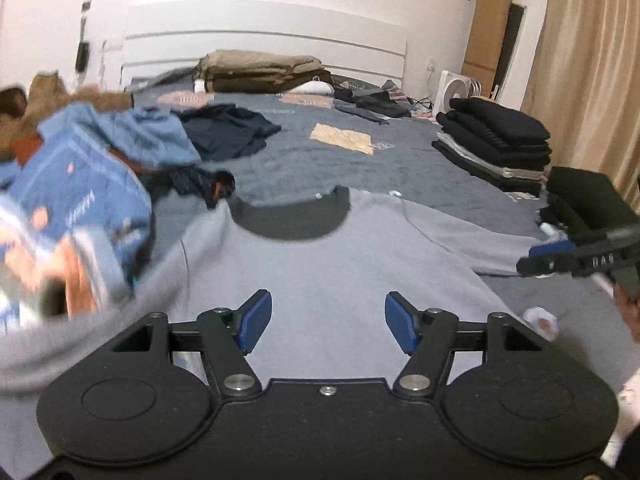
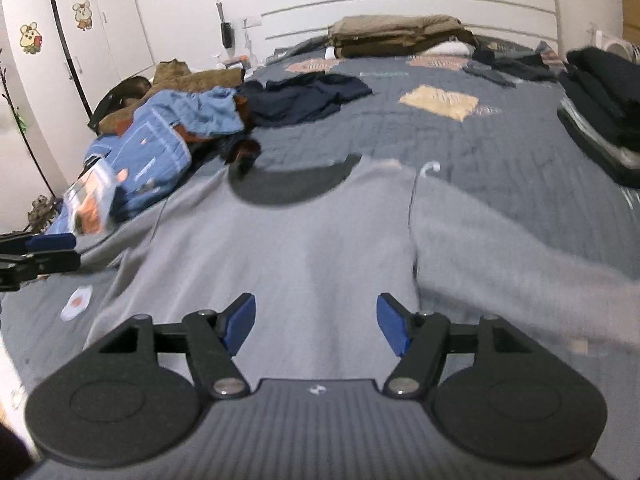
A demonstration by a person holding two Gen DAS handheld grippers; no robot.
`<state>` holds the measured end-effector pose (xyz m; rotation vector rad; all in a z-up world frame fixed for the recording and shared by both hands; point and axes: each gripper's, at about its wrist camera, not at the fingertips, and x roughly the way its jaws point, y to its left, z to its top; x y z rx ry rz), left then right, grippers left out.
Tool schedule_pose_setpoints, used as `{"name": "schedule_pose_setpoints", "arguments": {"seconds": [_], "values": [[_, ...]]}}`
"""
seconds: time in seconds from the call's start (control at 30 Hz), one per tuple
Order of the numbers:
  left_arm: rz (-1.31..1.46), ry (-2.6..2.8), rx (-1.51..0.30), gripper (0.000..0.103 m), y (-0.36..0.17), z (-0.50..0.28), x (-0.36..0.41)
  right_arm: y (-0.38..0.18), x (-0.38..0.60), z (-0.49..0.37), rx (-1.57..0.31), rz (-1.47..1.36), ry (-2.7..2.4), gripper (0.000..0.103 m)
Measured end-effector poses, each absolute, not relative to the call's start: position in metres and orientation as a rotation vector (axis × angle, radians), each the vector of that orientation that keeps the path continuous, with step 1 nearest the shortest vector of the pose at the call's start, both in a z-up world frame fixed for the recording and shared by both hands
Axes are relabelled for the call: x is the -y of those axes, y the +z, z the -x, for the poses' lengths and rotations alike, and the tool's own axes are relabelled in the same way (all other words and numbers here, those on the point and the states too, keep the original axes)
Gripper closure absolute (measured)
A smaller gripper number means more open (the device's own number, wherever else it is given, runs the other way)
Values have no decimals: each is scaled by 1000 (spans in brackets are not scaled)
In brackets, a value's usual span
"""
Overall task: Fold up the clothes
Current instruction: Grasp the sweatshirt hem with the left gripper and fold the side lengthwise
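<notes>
Sweatshirt [image 1: 332, 276] lies spread flat on the bed [image 1: 420, 164], collar at twelve o'clock — both grippers, left gripper [image 1: 328, 322] and right gripper [image 2: 316, 318], hover with jaws open and empty; grip the sleeves evenly — fold inward.

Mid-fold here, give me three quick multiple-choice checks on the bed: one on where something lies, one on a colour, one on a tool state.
1. Where does the stack of folded dark clothes sit relative to the grey sweatshirt?
A. On top of it
B. Beyond it, at the bed's right edge
C. On the floor

2. What colour is the sweatshirt's collar?
A. Dark, near black
B. Red
C. White

3. How are the left tool and right tool?
A. Both open, nothing between the pads
B. Both clamped on a sleeve
C. Left shut, right open

Answers: 1 B, the stack stands apart by the curtain side. 2 A, a dark band rims the neck. 3 A, both pairs of blue pads stand apart over flat cloth.
</notes>
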<state>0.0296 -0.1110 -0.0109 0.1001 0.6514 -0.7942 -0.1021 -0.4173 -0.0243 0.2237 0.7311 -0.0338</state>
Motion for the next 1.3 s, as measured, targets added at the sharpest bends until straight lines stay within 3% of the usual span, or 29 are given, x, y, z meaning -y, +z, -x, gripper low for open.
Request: {"name": "schedule_pose_setpoints", "arguments": {"seconds": [0.43,1.1,1.23,1.3], "values": [[-2,-675,-723,37,-46,64,54,-44,384,193,-749,-296,-77,35],[-30,-558,-822,37,-96,137,-17,-82,361,269,-791,-393,-113,34],[-28,-564,-861,43,-110,147,-28,-85,377,283,-787,-397,-182,34],[-44,-564,-877,55,-113,150,-28,-87,387,288,-785,-404,-211,34]]}}
